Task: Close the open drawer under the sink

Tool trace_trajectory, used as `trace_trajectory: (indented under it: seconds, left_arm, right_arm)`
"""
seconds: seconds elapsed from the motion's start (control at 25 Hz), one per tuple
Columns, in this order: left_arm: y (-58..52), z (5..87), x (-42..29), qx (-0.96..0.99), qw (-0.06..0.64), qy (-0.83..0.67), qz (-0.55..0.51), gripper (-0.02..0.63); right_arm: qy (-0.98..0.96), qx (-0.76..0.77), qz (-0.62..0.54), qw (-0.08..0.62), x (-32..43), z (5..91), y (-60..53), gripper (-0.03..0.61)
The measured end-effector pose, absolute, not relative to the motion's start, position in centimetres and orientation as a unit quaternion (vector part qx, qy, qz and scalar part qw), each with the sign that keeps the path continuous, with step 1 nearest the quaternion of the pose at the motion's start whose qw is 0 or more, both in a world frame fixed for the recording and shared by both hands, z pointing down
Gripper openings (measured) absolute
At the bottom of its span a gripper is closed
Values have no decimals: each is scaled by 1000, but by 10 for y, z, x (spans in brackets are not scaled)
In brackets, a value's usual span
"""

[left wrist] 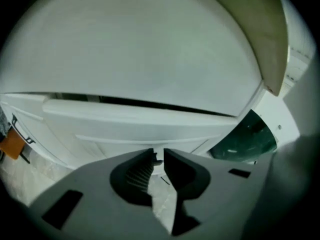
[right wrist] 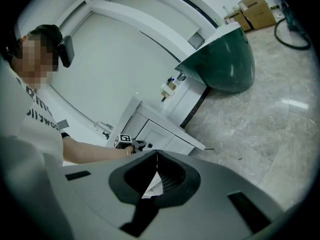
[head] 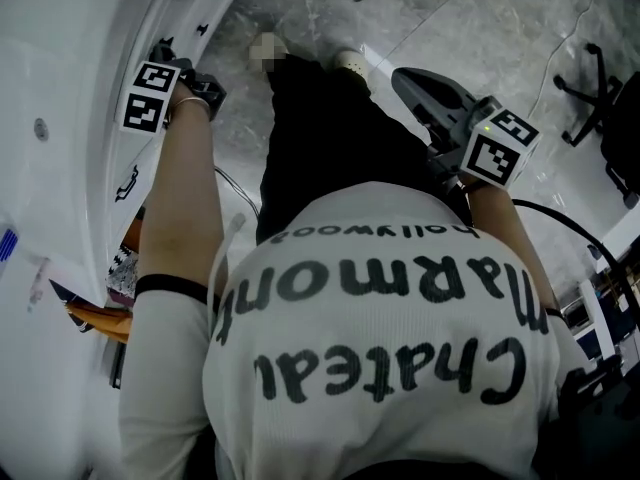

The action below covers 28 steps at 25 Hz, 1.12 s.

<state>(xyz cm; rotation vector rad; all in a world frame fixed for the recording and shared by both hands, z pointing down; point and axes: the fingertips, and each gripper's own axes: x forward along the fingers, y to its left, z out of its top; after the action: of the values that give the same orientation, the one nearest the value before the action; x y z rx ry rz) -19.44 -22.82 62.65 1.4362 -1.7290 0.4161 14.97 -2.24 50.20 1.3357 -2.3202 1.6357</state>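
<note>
The white cabinet under the counter fills the left gripper view, with a drawer front (left wrist: 140, 121) below a dark slit. My left gripper (left wrist: 158, 160) is right at that front. Its jaws stand a narrow gap apart, and a small dark handle (left wrist: 156, 161) sits between the tips. In the head view the left gripper (head: 195, 80) touches the cabinet (head: 175, 8) at the top left. My right gripper (right wrist: 156, 154) is shut with nothing held, and hangs away from the cabinet (right wrist: 155, 134) over the floor. It also shows at the right of the head view as the right gripper (head: 425, 88).
A dark green basin (right wrist: 225, 59) juts out beyond the cabinet. Orange and patterned items (head: 110, 303) lie below the counter edge at the lower left. An office chair base (head: 590, 98) and cables stand on the marble floor to the right. Cardboard boxes (right wrist: 257, 9) sit far back.
</note>
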Motion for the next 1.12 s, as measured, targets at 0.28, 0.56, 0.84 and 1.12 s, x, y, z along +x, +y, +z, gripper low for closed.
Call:
trace_trajectory:
  seconds: [0.28,0.56,0.84,1.12]
  left_arm:
    - [-205,582,-183,603,397,-672,162,66]
    - [-173,540,-173,635,405,-647,117,66]
    - [-158,445,-158,688,380,-616,52,57]
    - [-136,351,-168,756,330,-566,4,43]
  right_arm:
    - [-776,420,472,3,164,463,-30,11]
    - [-811,408,420,12,176,426,-47,11]
    - [-809,431,389,94,186,415,-72,11]
    - [-844,418,337,20,167,349,-118,11]
